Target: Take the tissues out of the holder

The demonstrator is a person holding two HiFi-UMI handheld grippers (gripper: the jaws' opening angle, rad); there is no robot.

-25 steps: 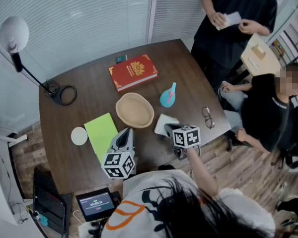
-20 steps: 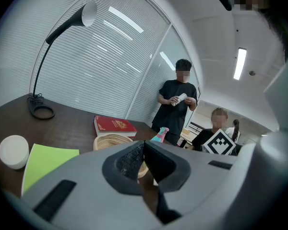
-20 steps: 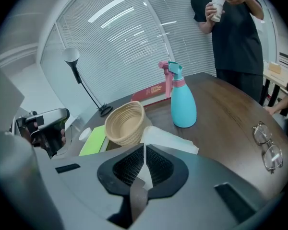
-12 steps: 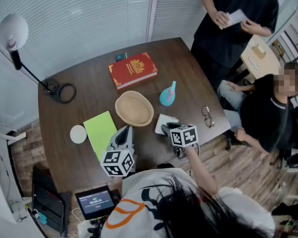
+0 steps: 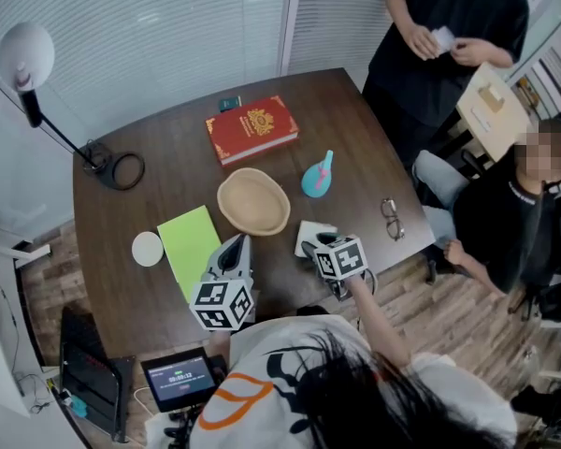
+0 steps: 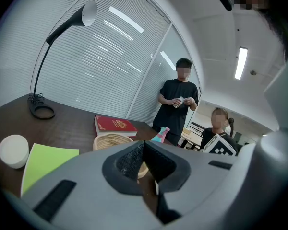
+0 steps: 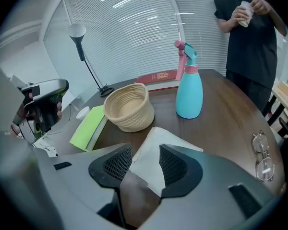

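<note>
A woven basket [image 5: 253, 201] [image 7: 128, 107] stands mid-table and looks empty. A white tissue [image 5: 313, 235] [image 7: 151, 162] lies flat on the dark table [image 5: 168, 190] just right of it. My right gripper [image 5: 311, 245] [image 7: 145, 159] points steeply down over the tissue's near edge. Its jaws have just been opening and stand open, the tissue lying between them without the pads pressing it. My left gripper [image 5: 234, 249] [image 6: 144, 150] rests near the table's front, beside the green notebook [image 5: 191, 246], shut with nothing in it.
A teal spray bottle [image 5: 316, 178] [image 7: 189, 92] stands behind the tissue, a red book [image 5: 252, 129] farther back. Glasses [image 5: 393, 219] [image 7: 262, 157] lie by the right edge. A white disc [image 5: 147, 248] and a lamp base [image 5: 122, 170] sit at the left. Two people are beyond the table's right side.
The right gripper's marker cube has tilted and shifted slightly left over the tissue. The tissue stays on the table. The left gripper has kept still.
</note>
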